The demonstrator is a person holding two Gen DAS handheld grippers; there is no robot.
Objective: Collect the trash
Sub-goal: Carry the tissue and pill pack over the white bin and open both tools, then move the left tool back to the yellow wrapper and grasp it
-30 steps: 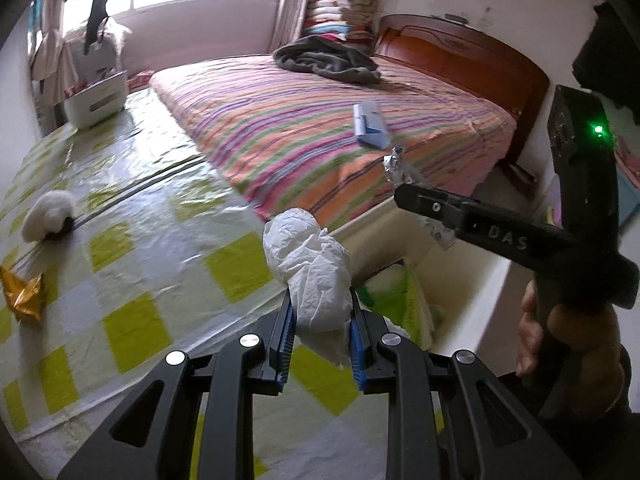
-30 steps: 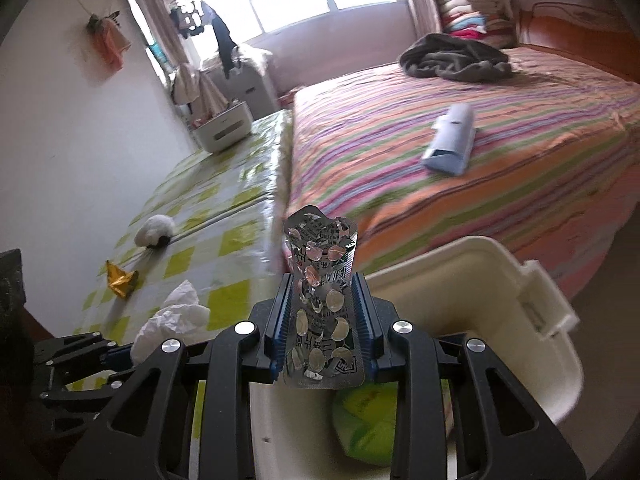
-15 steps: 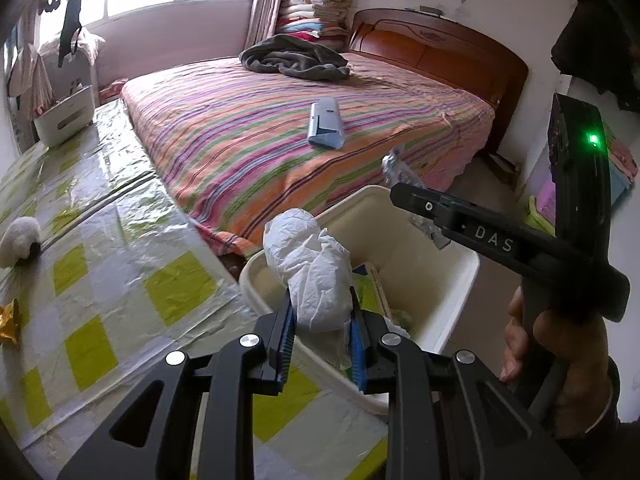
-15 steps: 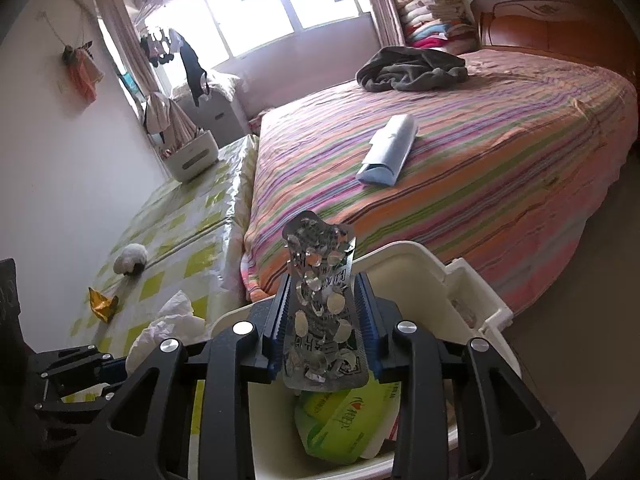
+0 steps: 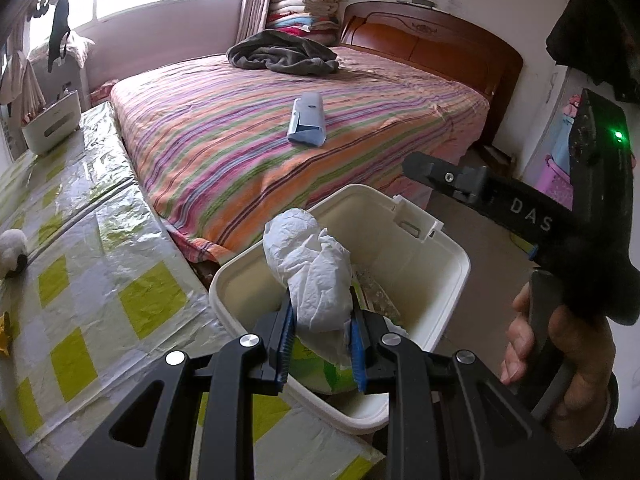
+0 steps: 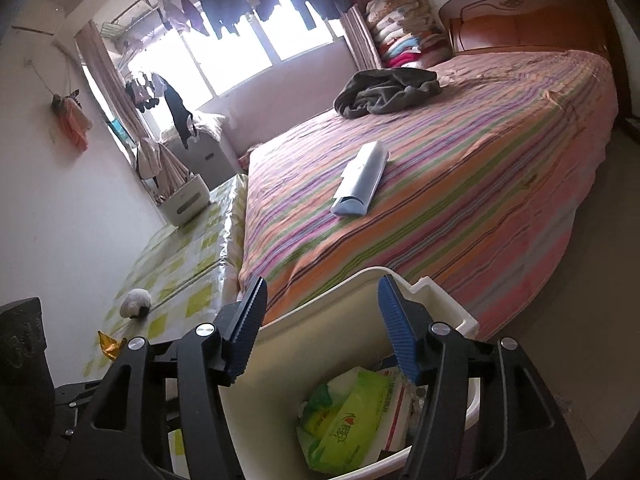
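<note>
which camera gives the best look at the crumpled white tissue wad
The left wrist view: the crumpled white tissue wad fills the centre, clamped in the left gripper above the white plastic bin. The right wrist view does not show it.

Right hand-held gripper (image 6: 320,324): jaws opening, nothing between them, above white bin (image 6: 344,300) holding green packet (image 6: 340,428). Striped bed (image 6: 460,184) beyond.

White tissue (image 5: 312,272), cream bin (image 5: 448,280)
</note>
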